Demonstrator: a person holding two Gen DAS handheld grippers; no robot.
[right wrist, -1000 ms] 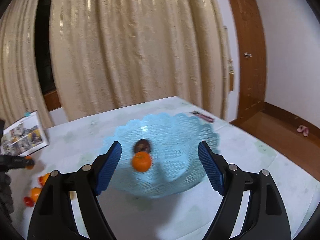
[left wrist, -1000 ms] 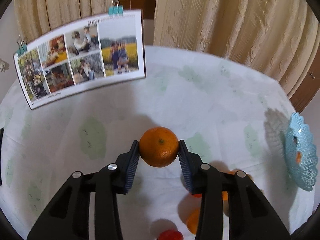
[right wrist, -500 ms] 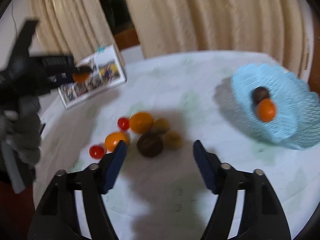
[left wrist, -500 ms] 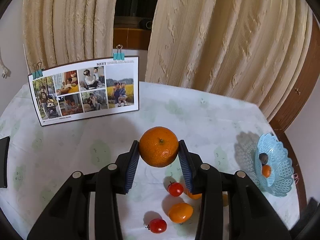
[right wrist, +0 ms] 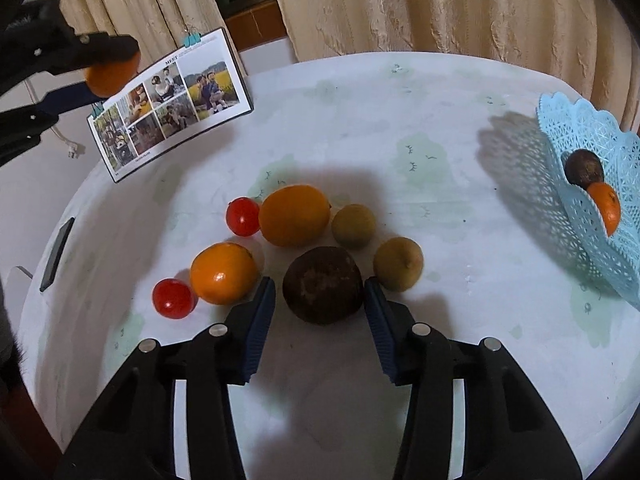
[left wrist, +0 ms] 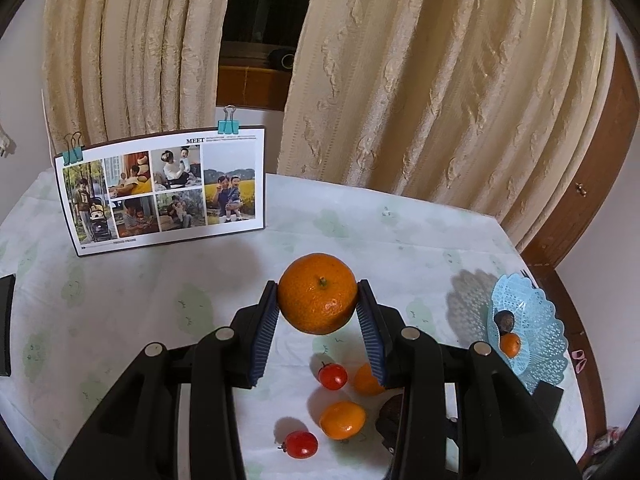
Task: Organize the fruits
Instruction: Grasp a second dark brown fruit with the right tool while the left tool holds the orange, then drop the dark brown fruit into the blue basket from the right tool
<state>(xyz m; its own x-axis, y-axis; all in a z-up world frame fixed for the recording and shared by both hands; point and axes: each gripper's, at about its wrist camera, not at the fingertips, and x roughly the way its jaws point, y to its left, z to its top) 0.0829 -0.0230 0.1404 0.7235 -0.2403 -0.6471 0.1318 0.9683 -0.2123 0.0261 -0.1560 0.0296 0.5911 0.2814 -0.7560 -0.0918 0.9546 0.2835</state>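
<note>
My left gripper [left wrist: 318, 300] is shut on a mandarin orange [left wrist: 317, 293] and holds it high above the table; it also shows in the right wrist view [right wrist: 108, 74]. My right gripper [right wrist: 319, 290] is open, its pads on either side of a dark brown round fruit [right wrist: 322, 290] on the table, not closed on it. Around that fruit lie two orange fruits [right wrist: 294, 215] [right wrist: 223, 273], two red tomatoes [right wrist: 243, 216] [right wrist: 173, 298] and two yellow-green fruits [right wrist: 353, 225] [right wrist: 398, 263]. A light blue lattice basket [right wrist: 592, 240] at the right holds a dark fruit [right wrist: 583, 168] and a small orange [right wrist: 606, 207].
A photo board [left wrist: 160, 192] held by clips stands at the back left of the round table with its white cloth [right wrist: 360, 120]. A dark phone [right wrist: 58, 254] lies near the left edge. Curtains [left wrist: 420, 80] hang behind the table.
My right gripper has swung from the basket over to the fruit pile and come down around the dark brown fruit. My left gripper has lifted the mandarin higher above the table.
</note>
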